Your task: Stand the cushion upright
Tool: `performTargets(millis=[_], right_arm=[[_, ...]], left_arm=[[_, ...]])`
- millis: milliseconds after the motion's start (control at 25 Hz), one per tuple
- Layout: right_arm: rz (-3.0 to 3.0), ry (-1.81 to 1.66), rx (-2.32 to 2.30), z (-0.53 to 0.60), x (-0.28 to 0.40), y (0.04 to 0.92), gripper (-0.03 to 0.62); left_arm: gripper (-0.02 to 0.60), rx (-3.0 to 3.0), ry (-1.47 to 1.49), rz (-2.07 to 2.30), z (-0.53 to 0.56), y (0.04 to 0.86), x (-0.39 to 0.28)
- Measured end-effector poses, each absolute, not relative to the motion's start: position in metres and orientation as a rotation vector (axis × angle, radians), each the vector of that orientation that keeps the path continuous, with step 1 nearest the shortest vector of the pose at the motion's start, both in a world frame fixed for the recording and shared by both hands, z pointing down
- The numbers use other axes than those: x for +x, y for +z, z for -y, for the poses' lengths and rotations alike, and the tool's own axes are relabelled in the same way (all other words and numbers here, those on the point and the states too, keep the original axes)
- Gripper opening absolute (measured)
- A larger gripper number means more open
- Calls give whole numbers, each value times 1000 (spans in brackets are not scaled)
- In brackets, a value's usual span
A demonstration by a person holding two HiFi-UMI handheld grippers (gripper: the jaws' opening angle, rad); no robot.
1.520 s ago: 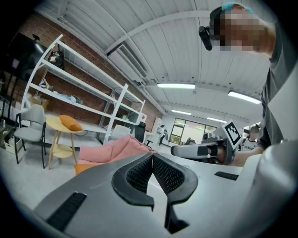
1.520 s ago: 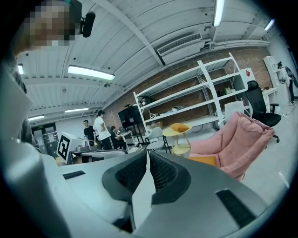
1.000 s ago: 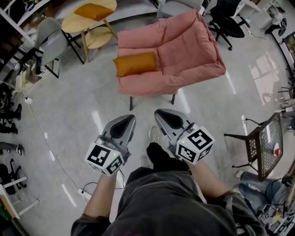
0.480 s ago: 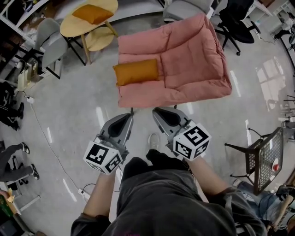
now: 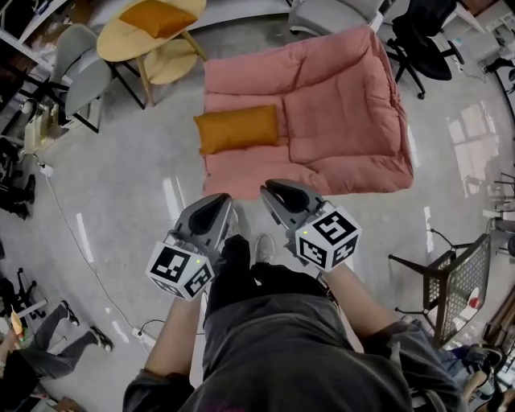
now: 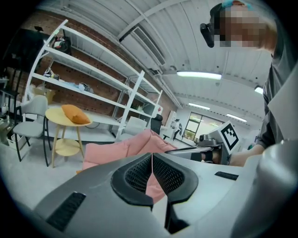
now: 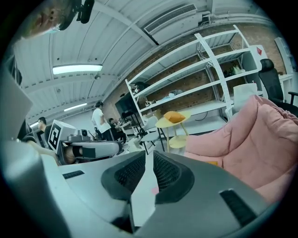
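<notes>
**Orange cushion lies flat on the pink chair; both tongs are pressed together**

The orange cushion (image 5: 240, 129) lies flat on the seat of the big pink chair (image 5: 346, 96). It is on the left side of the seat, close to the front edge. It is not standing up.

The person holds out both tongs side by side, low in front of the chair. The left gripper (image 5: 222, 199) has its two jaws pressed together, and nothing is between them. The right gripper (image 5: 270, 190) also has its jaws pressed together and is pinching nothing. Both point at the front of the chair. Neither one touches the cushion.

Behind the chair, to the left, is a round yellow table (image 5: 121, 42). A second orange cushion (image 5: 157, 14) lies on top of it. A grey chair (image 5: 80, 74) is just beside that table. The floor (image 5: 129, 177) is grey and shiny.
</notes>
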State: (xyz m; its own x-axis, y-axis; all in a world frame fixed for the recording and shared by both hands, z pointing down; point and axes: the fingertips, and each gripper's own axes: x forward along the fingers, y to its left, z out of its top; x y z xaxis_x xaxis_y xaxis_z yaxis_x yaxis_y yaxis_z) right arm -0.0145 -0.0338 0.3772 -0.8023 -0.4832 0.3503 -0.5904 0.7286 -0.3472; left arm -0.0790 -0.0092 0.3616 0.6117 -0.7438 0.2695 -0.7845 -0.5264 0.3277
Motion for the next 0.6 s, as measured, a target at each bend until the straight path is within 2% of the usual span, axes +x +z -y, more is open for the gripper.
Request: performTargets(millis=[440, 480, 560, 600], right_arm=[[2591, 588, 756, 132, -91, 466, 20], [2578, 574, 738, 141, -101, 478, 34], [2546, 548, 703, 158, -121, 504, 105], [2528, 533, 688, 167, -130, 518, 110]], left_arm=[[11, 2366, 167, 1179, 95, 422, -141], [11, 2360, 171, 1175, 103, 429, -148], [12, 2344, 180, 1167, 117, 445, -162], [12, 2336, 185, 1161, 124, 453, -168]])
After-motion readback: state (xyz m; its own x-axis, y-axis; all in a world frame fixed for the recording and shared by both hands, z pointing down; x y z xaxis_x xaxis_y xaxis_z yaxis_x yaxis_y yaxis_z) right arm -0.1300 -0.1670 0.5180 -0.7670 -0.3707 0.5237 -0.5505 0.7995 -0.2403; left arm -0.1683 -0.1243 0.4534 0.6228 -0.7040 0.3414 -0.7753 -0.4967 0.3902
